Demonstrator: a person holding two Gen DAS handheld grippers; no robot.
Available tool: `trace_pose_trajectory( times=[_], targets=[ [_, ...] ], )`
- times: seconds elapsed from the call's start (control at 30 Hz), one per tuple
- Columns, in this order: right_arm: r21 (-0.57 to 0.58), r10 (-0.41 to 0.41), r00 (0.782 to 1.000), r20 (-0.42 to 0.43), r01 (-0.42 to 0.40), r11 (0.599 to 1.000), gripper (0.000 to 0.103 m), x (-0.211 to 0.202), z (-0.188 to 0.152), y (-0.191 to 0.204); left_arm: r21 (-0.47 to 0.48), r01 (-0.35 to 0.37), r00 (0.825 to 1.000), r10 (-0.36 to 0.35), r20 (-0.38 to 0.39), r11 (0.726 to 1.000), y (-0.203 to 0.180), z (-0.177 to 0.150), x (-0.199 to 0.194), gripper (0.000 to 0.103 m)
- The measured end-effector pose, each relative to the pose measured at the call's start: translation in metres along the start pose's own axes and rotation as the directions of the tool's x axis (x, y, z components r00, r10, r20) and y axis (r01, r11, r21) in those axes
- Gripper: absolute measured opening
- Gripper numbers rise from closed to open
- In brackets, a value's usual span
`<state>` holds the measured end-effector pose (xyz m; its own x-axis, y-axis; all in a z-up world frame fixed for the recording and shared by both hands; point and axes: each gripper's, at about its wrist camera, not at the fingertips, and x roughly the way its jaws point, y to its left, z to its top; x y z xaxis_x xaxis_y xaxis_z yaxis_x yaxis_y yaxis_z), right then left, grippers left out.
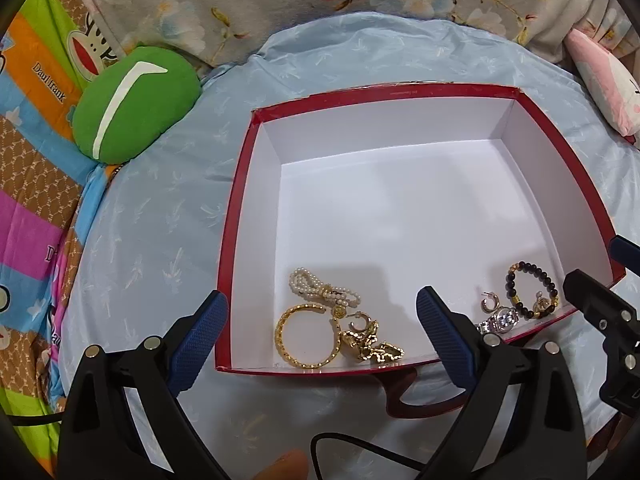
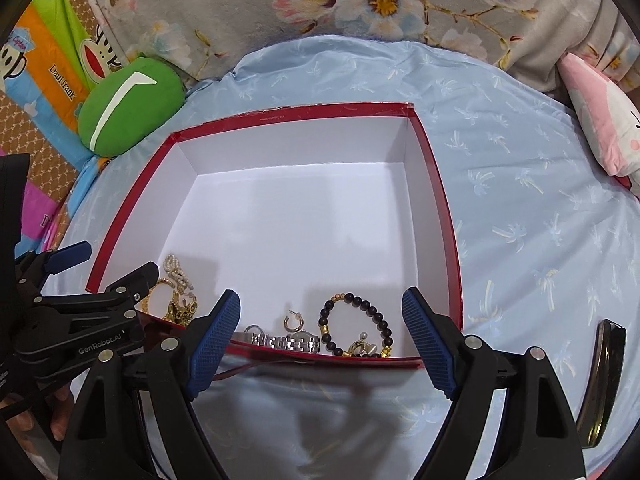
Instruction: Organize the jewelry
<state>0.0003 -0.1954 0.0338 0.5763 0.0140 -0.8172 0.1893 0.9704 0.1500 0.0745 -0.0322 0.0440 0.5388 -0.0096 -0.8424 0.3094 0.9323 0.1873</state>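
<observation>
Left wrist view: the left gripper [image 1: 320,332] is held over the near edge of a red box [image 1: 236,240] with a white inside; its jaws are spread wide with nothing between the pads. Along the near wall are seen a pearl bracelet [image 1: 320,286], a gold bangle [image 1: 306,336], a tangle of gold pieces [image 1: 372,344], possibly a chain, a silver watch [image 1: 500,320] and a dark bead bracelet [image 1: 532,290]. A green cushion [image 1: 132,104] is noted beyond the box.

Right wrist view: the right gripper [image 2: 322,340] is likewise spread wide and empty, over the watch [image 2: 280,340], a hoop earring [image 2: 294,322] and the bead bracelet [image 2: 356,324]. The box rests on a blue cloth [image 2: 520,200].
</observation>
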Motion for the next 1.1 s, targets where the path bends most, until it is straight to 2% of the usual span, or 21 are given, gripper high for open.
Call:
trace_pose_trajectory(
  times=[1.1],
  targets=[
    [-0.002,-0.002,1.000,-0.003,0.002,1.000,0.081,-0.0001,-0.0045,0.0049,-0.019,0.003,1.000,-0.004,-0.029,1.000,-0.0013,-0.0075,0.0058,0.093]
  ],
)
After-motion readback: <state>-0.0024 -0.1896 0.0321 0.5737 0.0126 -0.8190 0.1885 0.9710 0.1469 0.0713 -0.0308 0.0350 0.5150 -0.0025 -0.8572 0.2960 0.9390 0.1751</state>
